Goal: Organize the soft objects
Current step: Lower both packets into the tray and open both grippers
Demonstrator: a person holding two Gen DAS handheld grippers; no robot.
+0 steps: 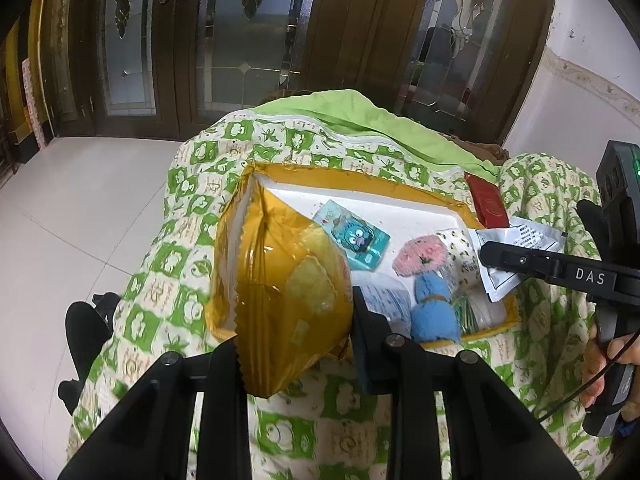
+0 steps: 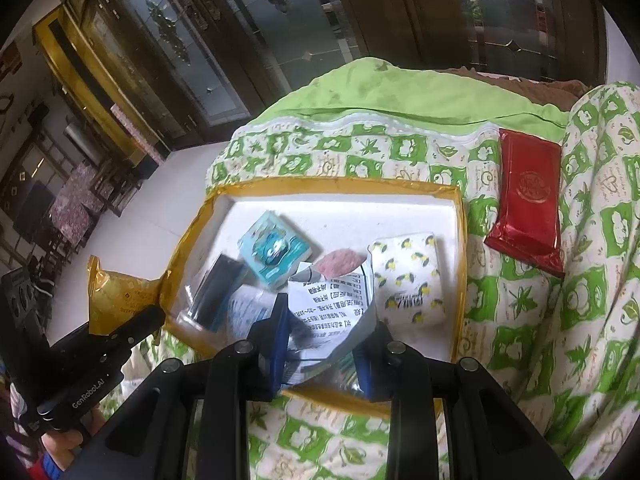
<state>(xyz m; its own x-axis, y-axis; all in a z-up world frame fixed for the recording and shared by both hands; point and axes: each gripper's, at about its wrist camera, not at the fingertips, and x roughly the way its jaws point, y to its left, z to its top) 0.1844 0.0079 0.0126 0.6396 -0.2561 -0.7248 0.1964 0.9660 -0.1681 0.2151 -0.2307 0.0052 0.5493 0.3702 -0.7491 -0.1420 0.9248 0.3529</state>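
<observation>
Both grippers carry packets over the shallow yellow-rimmed white tray [image 2: 460,216] on the green-patterned quilt: the left gripper [image 1: 296,344] clamps a puffy gold foil packet [image 1: 280,292], the right gripper [image 2: 320,356] a printed white sachet [image 2: 340,308]. Next, I judge, each opens its jaws above bare tray floor.

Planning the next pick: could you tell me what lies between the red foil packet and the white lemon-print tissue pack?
In the right wrist view, only the yellow-taped side wall of the white foam tray and a strip of green-patterned quilt.
</observation>
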